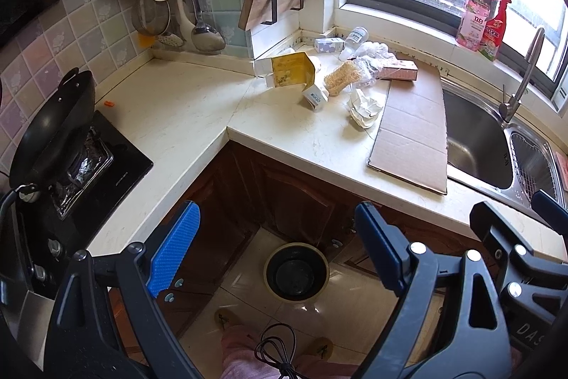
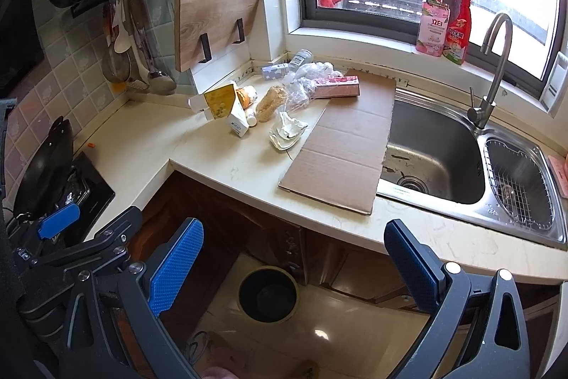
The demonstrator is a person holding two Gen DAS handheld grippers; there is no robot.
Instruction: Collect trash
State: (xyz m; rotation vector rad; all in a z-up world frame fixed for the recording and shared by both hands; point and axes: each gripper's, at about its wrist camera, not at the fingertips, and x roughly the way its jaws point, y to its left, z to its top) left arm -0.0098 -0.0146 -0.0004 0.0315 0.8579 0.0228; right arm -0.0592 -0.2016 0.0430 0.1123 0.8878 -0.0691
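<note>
Below both wide-open, empty grippers, left gripper and right gripper, sits a bin; ahead, possibly cartons, trash.

Shiny steel sink at 3 o'clock, matt brown cardboard sheet beside it, wooden cutting board at 11, crinkly clear plastic bag.

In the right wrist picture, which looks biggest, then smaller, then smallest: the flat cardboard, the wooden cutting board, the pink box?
1. Flat cardboard, which lies nearer the camera, so that helps it look big.
2. Wooden cutting board, which hangs farther back on the wall.
3. Pink box, clearly the smallest.
</note>
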